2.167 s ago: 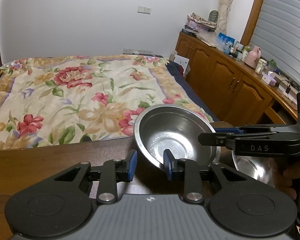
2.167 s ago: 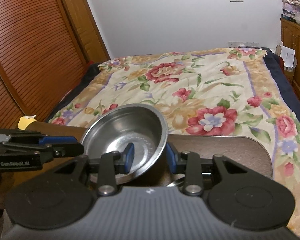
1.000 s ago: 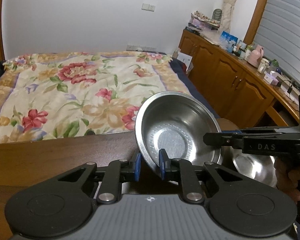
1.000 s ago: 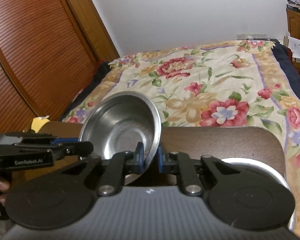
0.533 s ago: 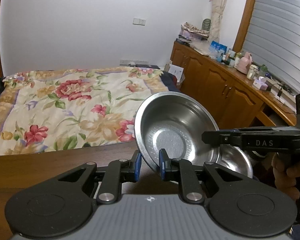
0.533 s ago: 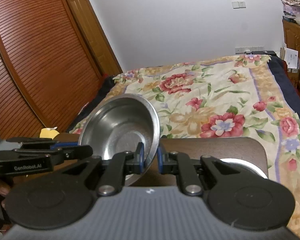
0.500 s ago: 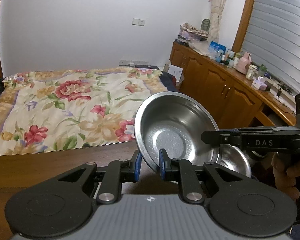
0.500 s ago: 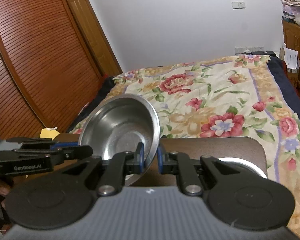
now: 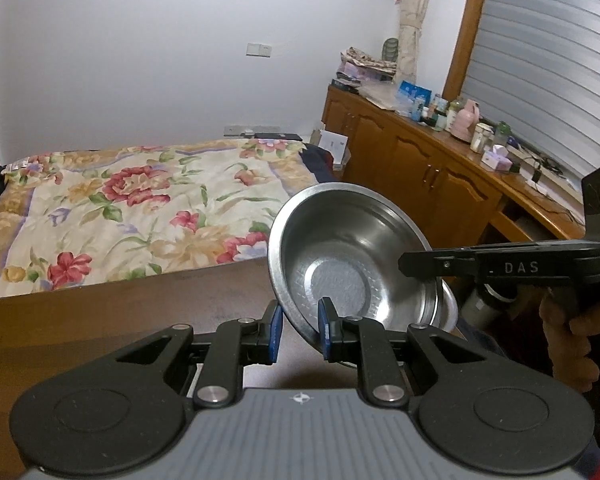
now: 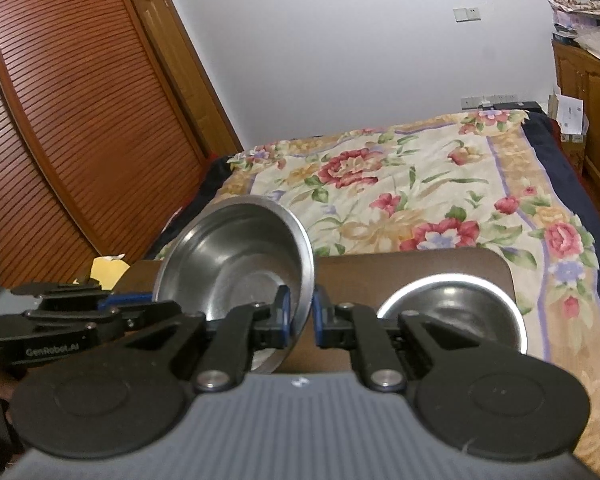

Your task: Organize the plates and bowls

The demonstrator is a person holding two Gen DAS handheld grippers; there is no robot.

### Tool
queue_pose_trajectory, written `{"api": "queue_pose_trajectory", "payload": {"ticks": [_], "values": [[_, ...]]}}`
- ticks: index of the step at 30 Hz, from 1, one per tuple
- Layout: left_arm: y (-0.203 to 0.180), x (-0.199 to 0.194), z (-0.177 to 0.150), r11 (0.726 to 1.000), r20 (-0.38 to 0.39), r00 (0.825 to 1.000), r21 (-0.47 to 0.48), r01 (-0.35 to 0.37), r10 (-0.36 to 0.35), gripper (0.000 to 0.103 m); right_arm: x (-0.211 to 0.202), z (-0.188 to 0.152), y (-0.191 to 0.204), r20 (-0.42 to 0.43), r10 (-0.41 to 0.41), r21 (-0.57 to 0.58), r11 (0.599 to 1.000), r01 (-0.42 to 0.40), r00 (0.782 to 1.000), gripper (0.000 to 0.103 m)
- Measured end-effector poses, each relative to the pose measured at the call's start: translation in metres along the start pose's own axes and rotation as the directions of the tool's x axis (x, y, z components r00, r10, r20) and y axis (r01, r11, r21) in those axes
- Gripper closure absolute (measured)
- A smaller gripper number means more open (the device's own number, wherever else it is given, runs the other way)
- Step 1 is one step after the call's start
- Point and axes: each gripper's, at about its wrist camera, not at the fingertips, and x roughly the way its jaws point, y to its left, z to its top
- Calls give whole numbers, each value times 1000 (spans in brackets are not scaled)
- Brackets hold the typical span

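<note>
A steel bowl (image 9: pixel 352 256) hangs tilted above the brown table (image 9: pixel 140 312), held from both sides. My left gripper (image 9: pixel 298 320) is shut on its left rim. In the right wrist view my right gripper (image 10: pixel 300 312) is shut on the right rim of the same bowl (image 10: pixel 236 256). The right gripper's black finger (image 9: pixel 420 266) reaches over the bowl from the right, with a hand on its handle. The left gripper (image 10: pixel 112 304) shows at the bowl's far side. A second steel bowl (image 10: pixel 452 304) rests on the table (image 10: pixel 400 272) to the right; only its edge (image 9: pixel 449 312) shows below the held bowl.
A bed with a floral cover (image 9: pixel 132 208) lies just past the table's far edge. Wooden cabinets (image 9: pixel 428 160) with bottles and clutter on top run along the right. Louvered wardrobe doors (image 10: pixel 80 140) stand at the left, with a yellow object (image 10: pixel 108 272) near the table's left end.
Both grippers went from open around the bowl's rim to shut on it. The bowl then rose off the second bowl and moved left, uncovering that bowl on the table.
</note>
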Motion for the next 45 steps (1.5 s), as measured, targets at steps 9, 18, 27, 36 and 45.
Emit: {"api": "queue_pose_trajectory", "payload": {"ticks": [9, 18, 27, 36, 45], "values": [[-12, -28, -25, 1000, -6, 1000, 3, 13, -13, 82, -20, -23, 14, -1, -3, 18, 1000, 3, 1000, 91], [-20, -62, -53, 999, -5, 999, -8, 38, -38, 84, -40, -46, 26, 6, 18, 34, 999, -18, 1000, 94], [-30, -81, -77, 999, -6, 999, 19, 41, -41, 83, -55, -67, 37, 9, 30, 34, 999, -30, 1000, 94], [-32, -83, -94, 999, -23, 999, 20, 40, -40, 83, -56, -83, 42, -8, 32, 24, 999, -32, 999, 94], [-30, -82, -119, 1000, -47, 998, 2, 31, -31, 83, -55, -106, 49, -29, 30, 10, 1000, -30, 999, 94]]}}
